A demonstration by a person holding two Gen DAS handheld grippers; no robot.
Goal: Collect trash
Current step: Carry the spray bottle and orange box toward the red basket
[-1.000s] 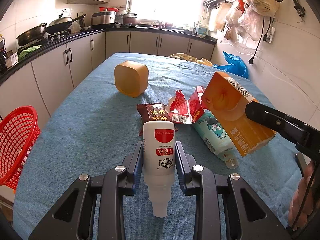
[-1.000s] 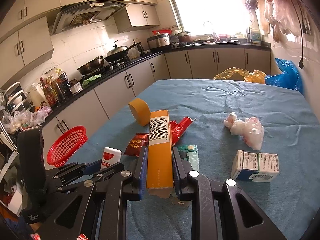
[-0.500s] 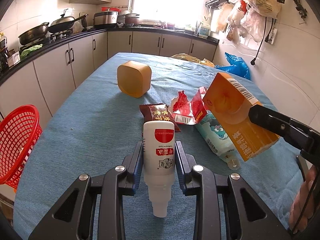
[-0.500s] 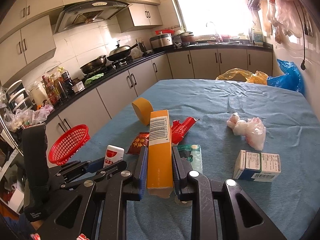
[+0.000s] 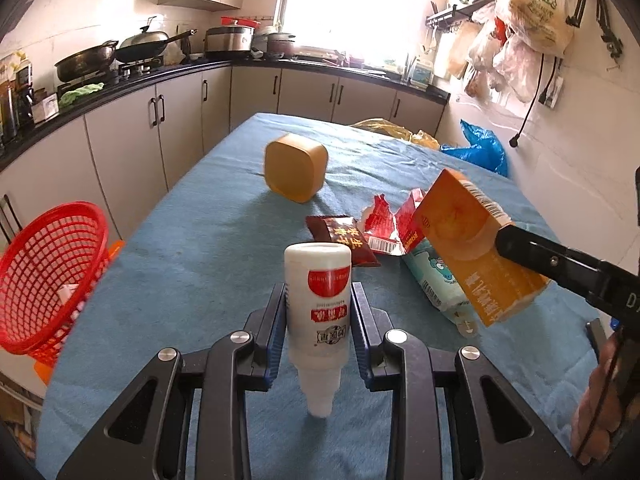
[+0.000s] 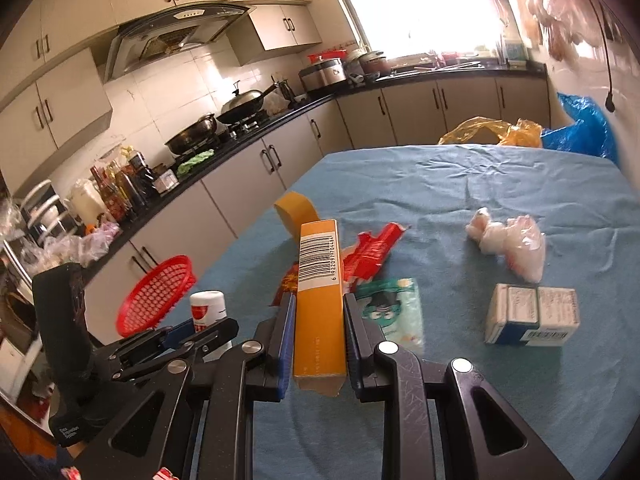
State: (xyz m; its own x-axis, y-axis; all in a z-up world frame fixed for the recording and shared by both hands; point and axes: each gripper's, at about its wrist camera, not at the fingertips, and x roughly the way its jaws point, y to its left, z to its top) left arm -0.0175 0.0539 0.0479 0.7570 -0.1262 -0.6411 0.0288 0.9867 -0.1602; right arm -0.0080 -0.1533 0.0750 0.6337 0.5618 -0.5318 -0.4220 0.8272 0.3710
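Several wrappers litter blue tablecloth [image 5: 192, 248] beside kitchen cabinets [image 5: 132, 144].

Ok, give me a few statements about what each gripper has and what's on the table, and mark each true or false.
1. The left gripper holds a white bottle. True.
2. The right gripper is empty. False: it is shut on an orange carton.
3. The red basket sits in the middle of the table. False: it is off the table's left edge.
4. A small box lies on the table. True.
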